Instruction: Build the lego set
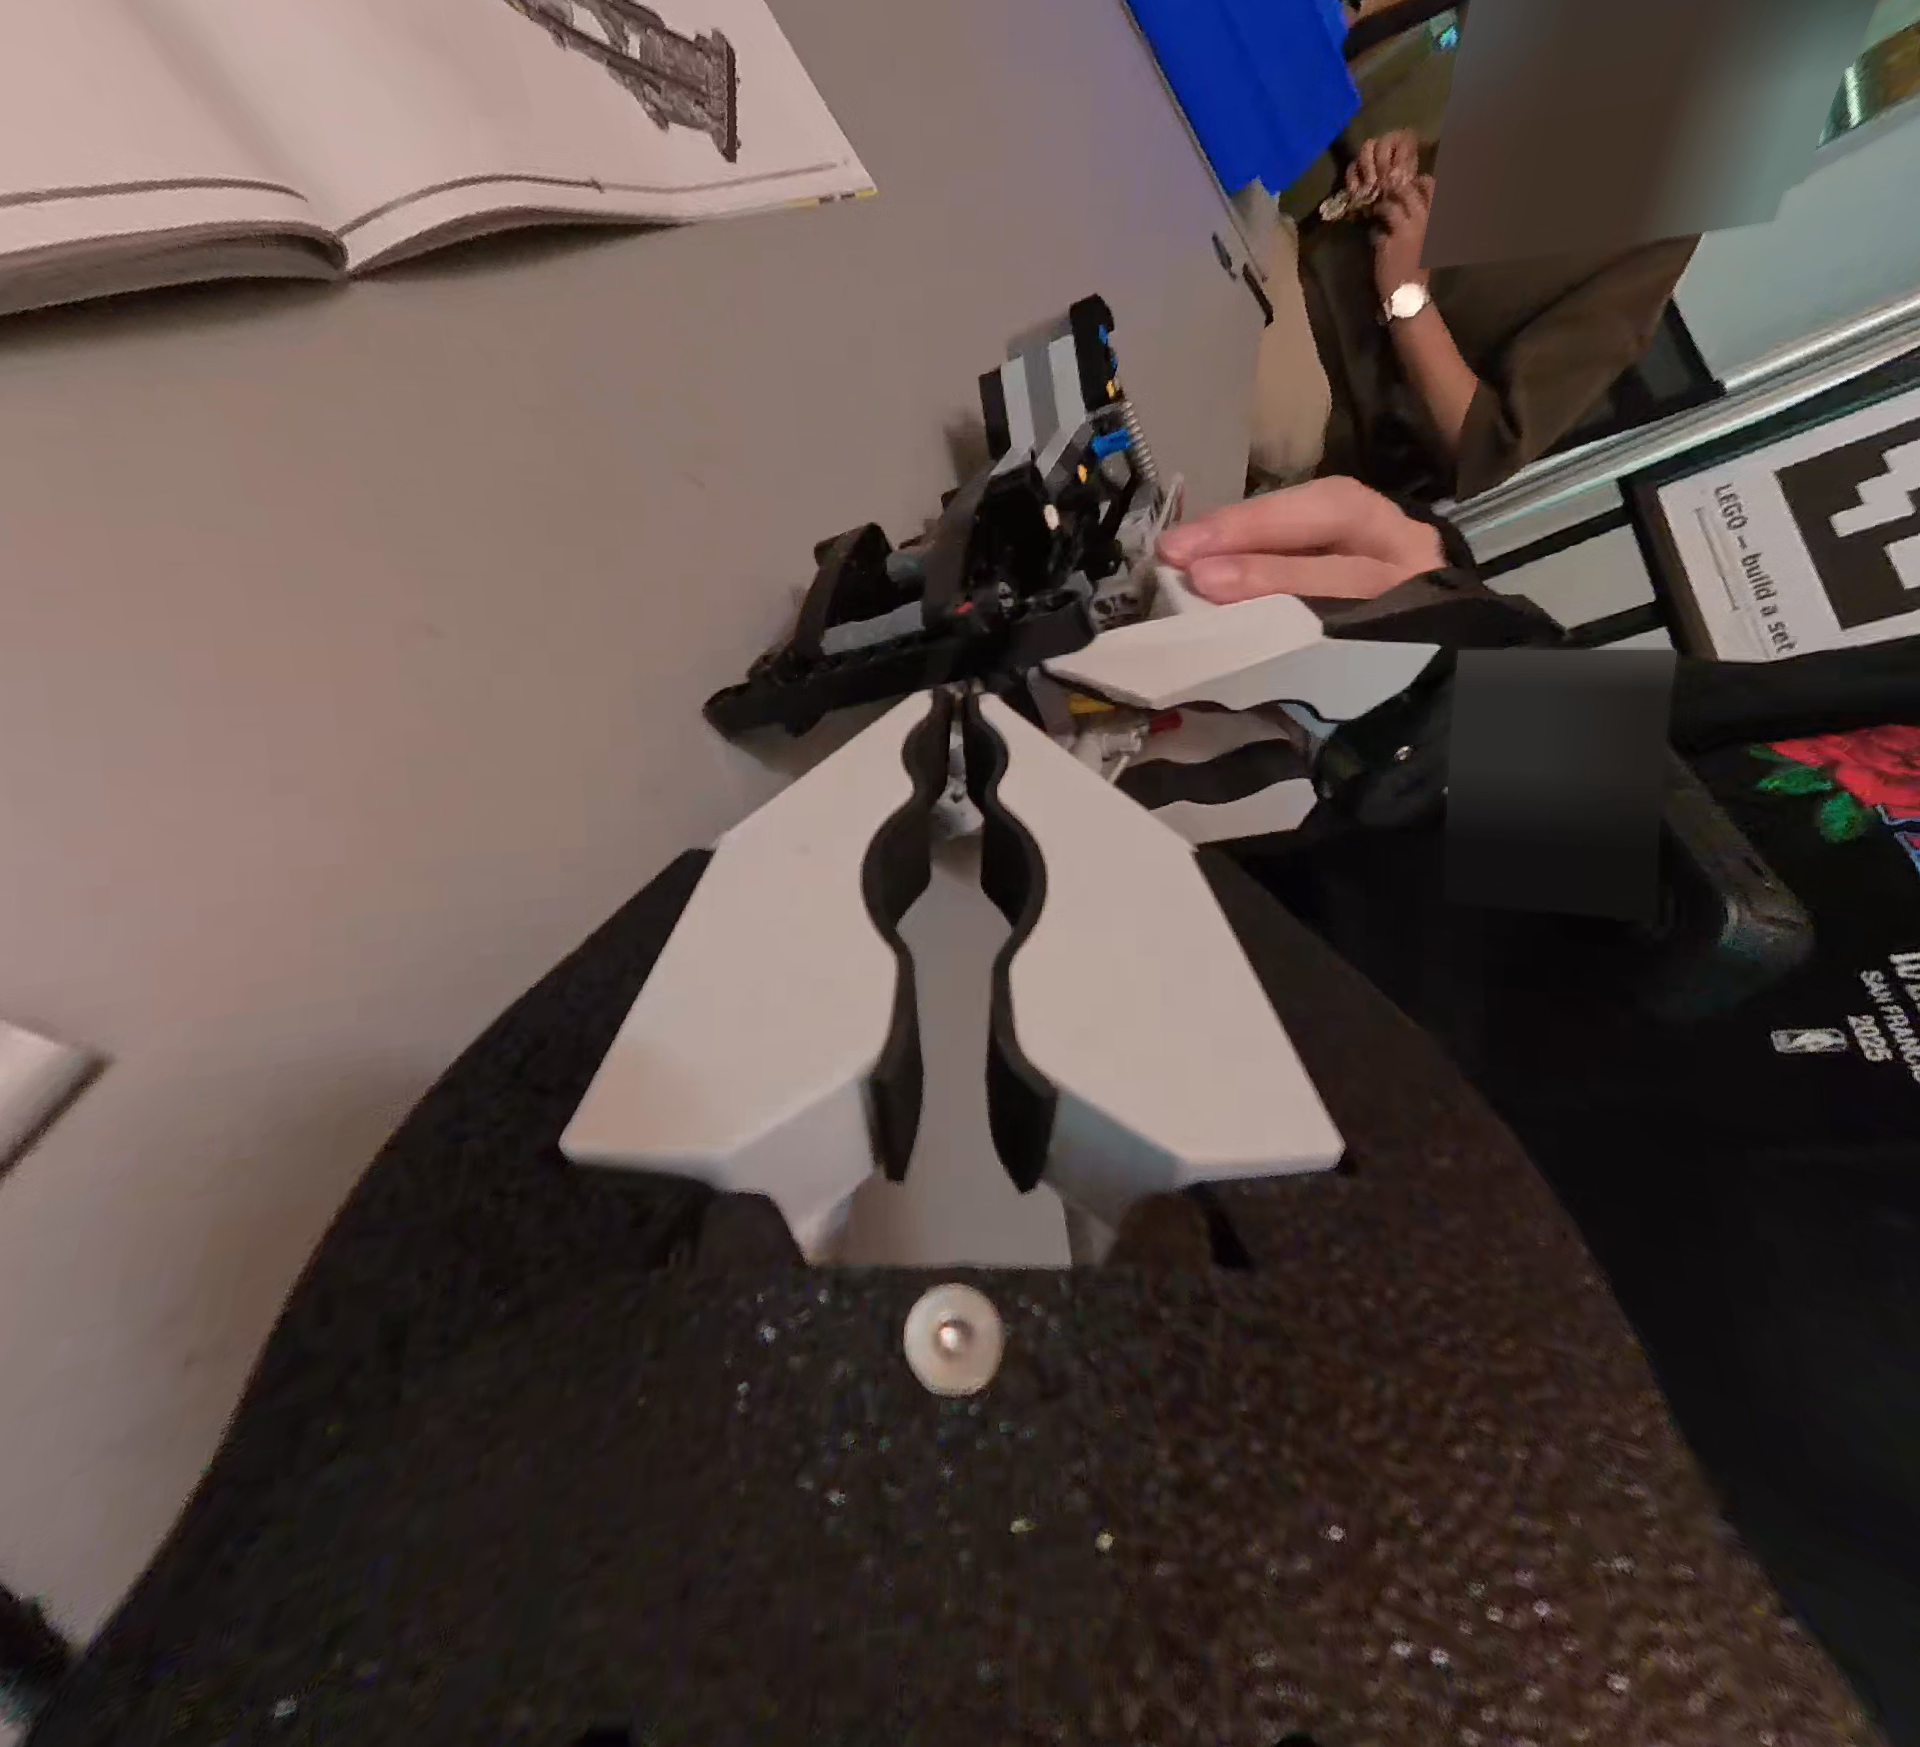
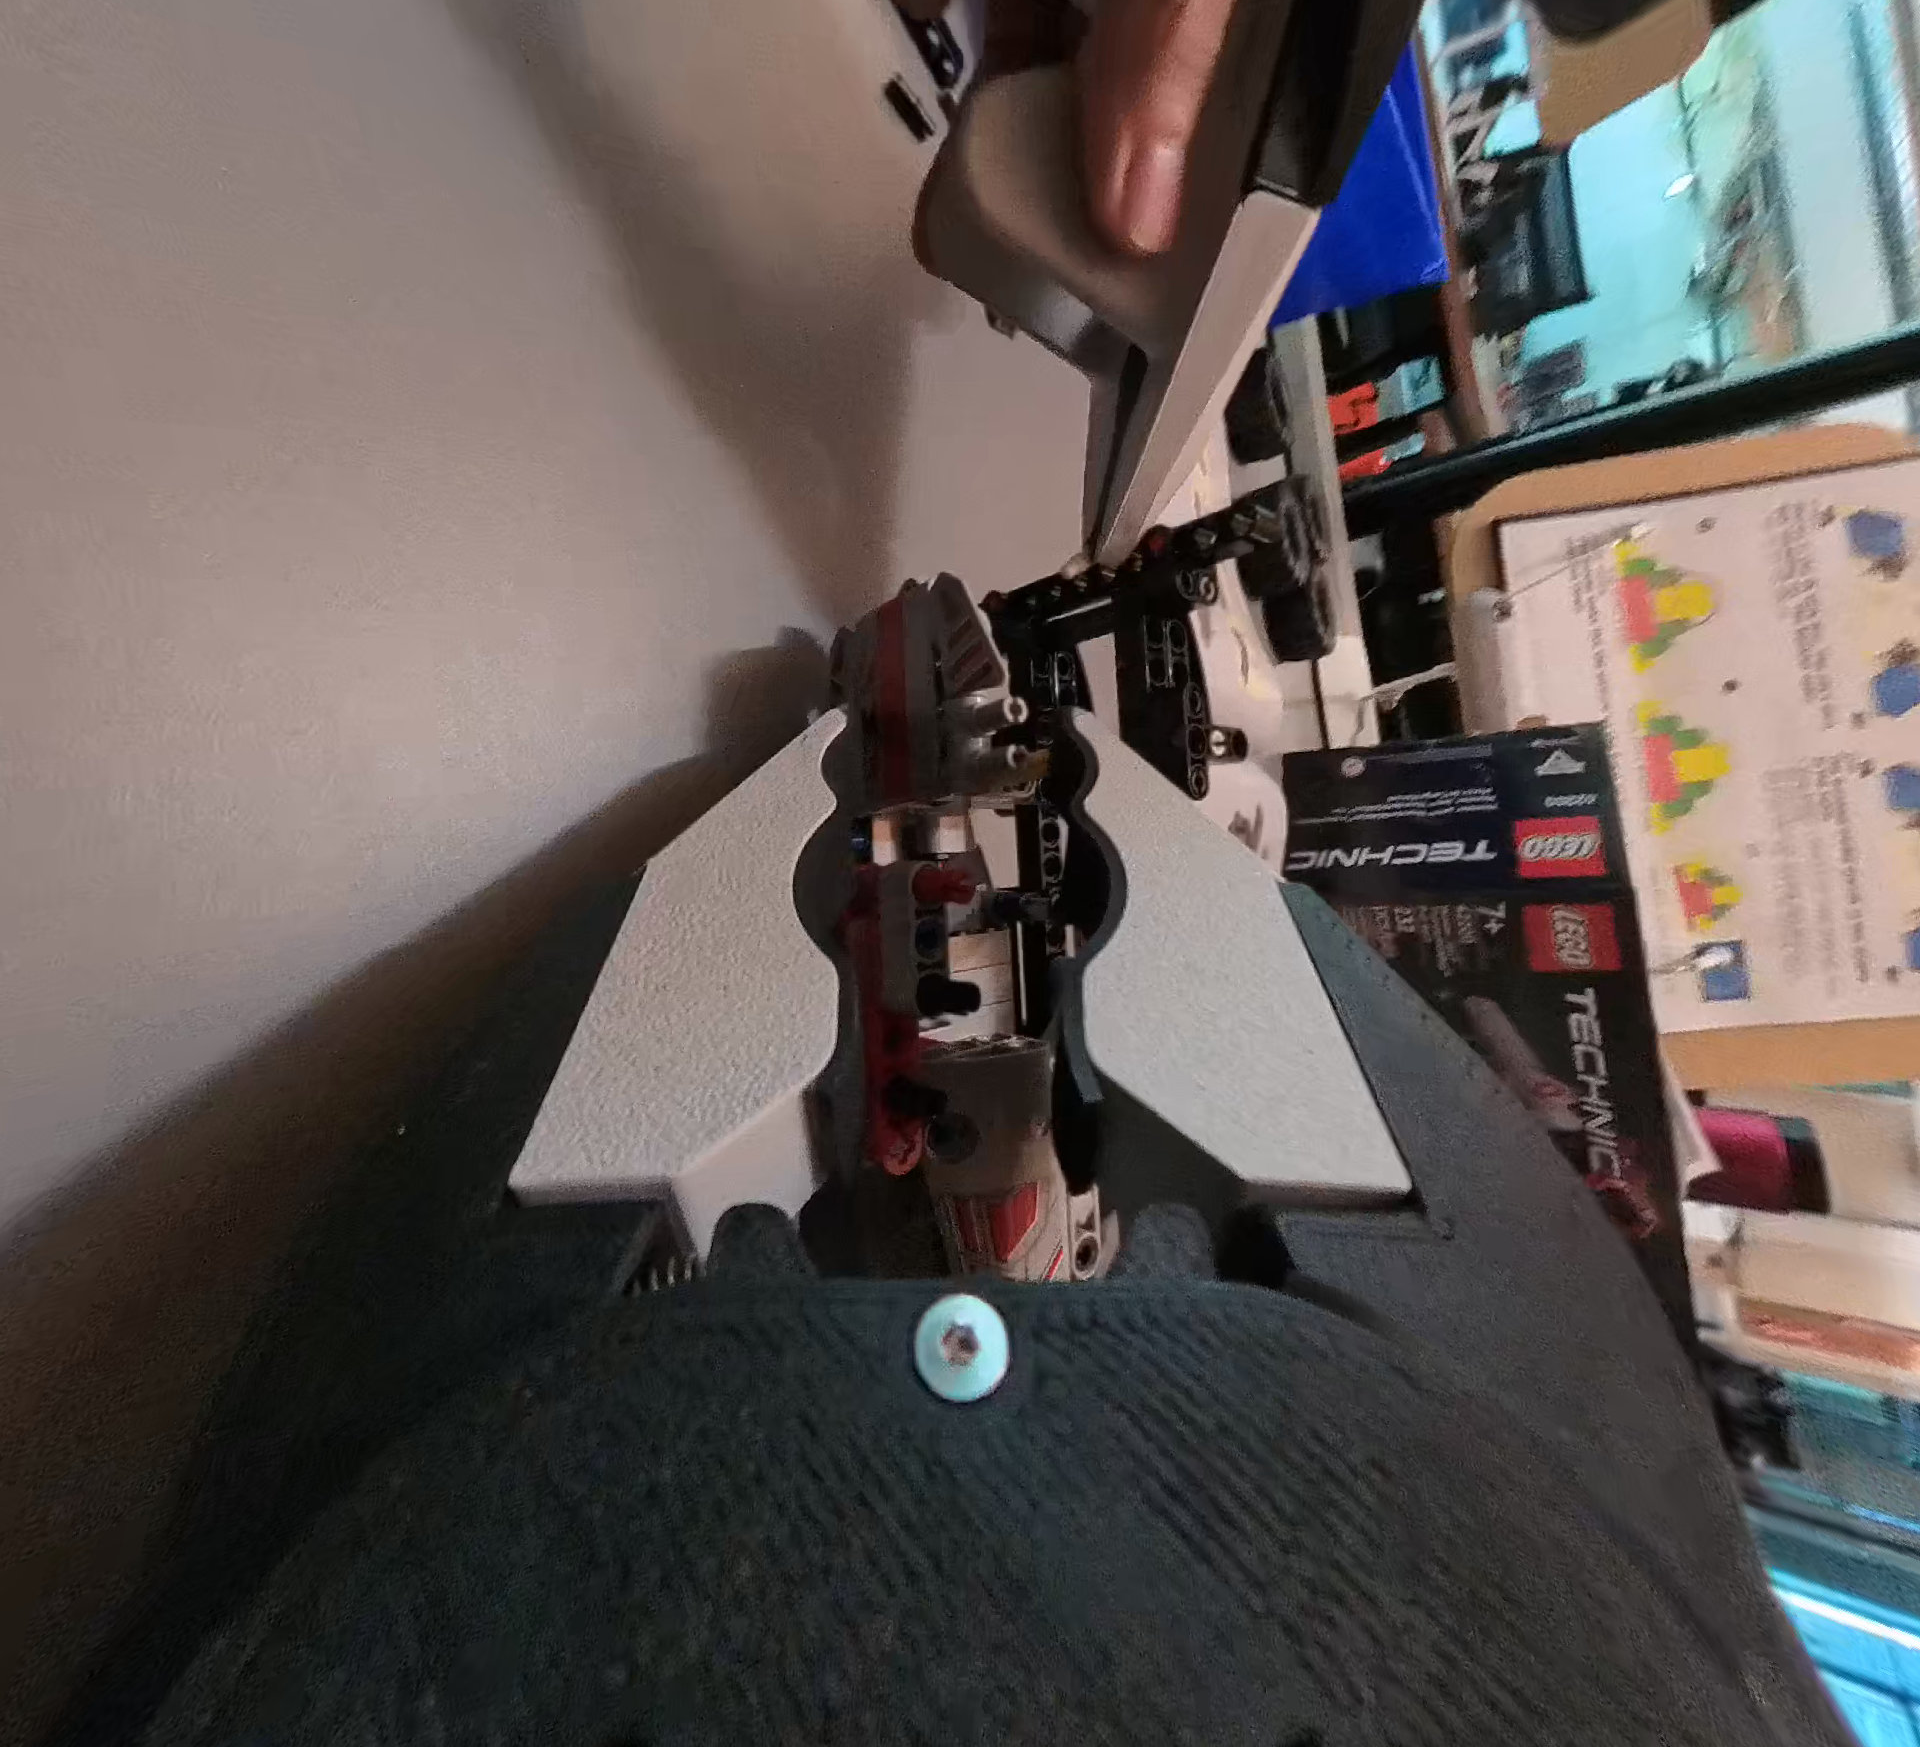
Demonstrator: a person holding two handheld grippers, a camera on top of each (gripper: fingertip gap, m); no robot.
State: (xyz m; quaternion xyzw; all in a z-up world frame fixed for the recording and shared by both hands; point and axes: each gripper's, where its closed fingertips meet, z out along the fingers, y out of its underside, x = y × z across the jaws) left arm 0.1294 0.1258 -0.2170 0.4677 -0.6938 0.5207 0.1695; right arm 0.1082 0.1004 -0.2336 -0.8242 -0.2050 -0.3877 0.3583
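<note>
While the half-built lego car is being squeezed by the right gripper, a small grey piece is being pinched by the nearly closed left gripper.

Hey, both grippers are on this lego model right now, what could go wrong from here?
1. The left gripper pinches a small pale piece only at its fingertips against the black beam; pushed off-axis, it may slip out.
2. The right gripper clamps the lego model around studded, uneven parts; pressure from the left could twist it in the jaws.
3. The model hangs near the table edge; a dropped piece may fall off.
</note>
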